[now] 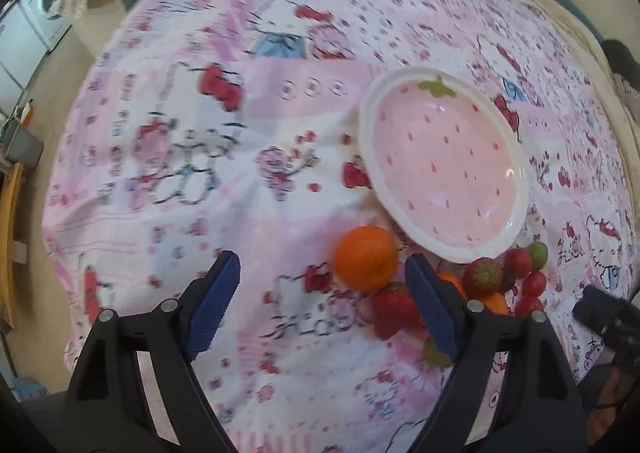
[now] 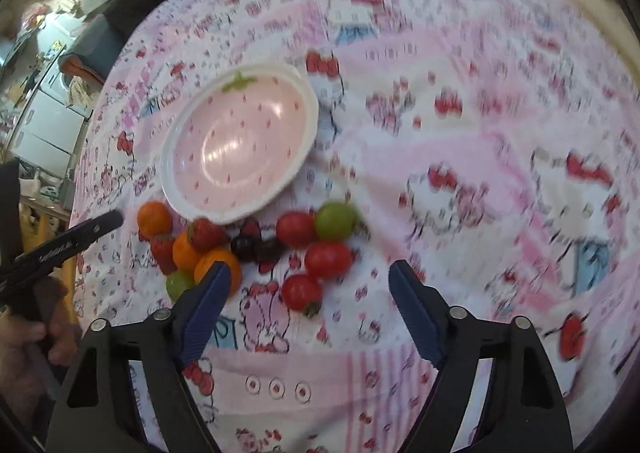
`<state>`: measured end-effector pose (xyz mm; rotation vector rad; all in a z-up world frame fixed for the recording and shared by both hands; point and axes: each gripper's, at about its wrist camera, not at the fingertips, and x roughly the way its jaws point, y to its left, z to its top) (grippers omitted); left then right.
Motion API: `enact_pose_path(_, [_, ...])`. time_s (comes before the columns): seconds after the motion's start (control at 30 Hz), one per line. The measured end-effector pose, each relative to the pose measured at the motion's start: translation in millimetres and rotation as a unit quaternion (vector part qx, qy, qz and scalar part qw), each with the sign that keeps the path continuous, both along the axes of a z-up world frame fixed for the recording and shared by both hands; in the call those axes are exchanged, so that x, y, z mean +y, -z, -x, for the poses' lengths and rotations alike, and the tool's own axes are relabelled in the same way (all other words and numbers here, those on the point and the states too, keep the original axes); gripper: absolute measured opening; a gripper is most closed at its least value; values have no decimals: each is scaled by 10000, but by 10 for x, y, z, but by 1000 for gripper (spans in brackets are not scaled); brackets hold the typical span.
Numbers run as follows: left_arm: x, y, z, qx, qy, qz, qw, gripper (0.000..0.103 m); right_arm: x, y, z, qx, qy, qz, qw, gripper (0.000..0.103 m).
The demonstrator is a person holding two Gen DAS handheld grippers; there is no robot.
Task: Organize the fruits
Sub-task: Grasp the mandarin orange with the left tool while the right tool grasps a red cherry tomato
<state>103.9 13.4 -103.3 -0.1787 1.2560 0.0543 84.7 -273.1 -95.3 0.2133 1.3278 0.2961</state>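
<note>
Both tools stand released, blue pads wide apart, gripping nothing. The left tool (image 1: 322, 285) hangs over the cloth-covered surface (image 1: 240, 181), its right pad beside an orange (image 1: 366, 263) and strawberry (image 1: 394, 307). The right tool (image 2: 310, 289) hovers above a red tomato (image 2: 302, 292). Fruits cluster just below the empty strawberry-patterned plate (image 2: 240, 141).

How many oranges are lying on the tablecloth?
3 oranges: one beside the plate, one against a strawberry, one partly behind the right gripper. The pile may hide more.
</note>
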Motion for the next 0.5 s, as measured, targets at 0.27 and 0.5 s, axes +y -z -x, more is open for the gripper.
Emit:
enact_pose_path(0.27, [-129,232,-79,306,78,83,9995,72,75,286,34,760,4,-320,9966,62])
enact_pose_path(0.5, [-121,333,-101,481,-30,350,9982,60,170,432,-34,883,-56,-130,9960,49])
